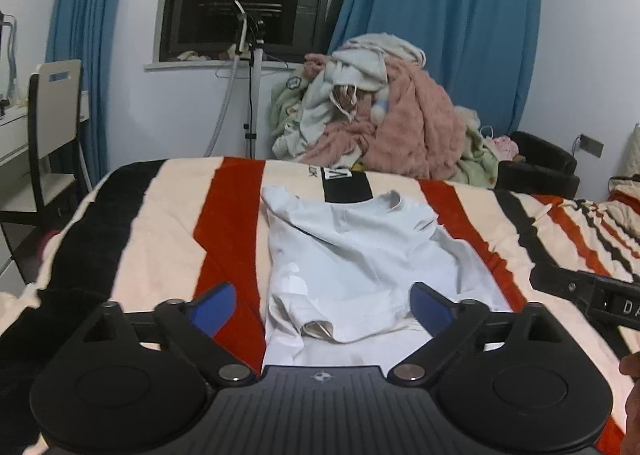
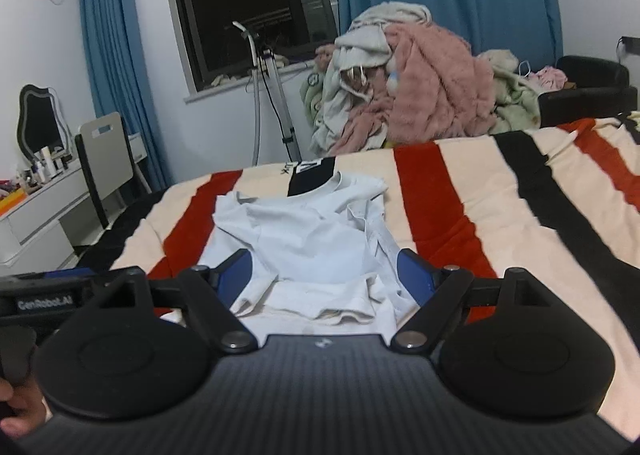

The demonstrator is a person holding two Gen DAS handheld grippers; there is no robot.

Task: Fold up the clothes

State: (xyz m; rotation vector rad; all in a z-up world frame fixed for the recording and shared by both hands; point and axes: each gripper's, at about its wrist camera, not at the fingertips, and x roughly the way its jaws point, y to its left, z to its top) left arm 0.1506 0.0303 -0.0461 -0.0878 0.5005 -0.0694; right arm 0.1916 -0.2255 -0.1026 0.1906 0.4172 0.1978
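Chair: a pale-backed chair stands at a white desk, off the left side of the bed.
Bed: covered by a blanket striped cream, red and black.
Left gripper: hovers over the bed's near edge, jaws spread wide, nothing between them; its blue fingers frame the near hem of the shirt.
Shirt: a white T-shirt lies on the middle of the bed, collar toward the far edge, sleeves turned in over the body, still wrinkled.
Right gripper: beside the left one, over the bed's near edge, jaws also wide and empty, with the shirt between its fingers.
Clothes heap: a pile of pink and pale laundry sits beyond the bed's far edge, under blue curtains.
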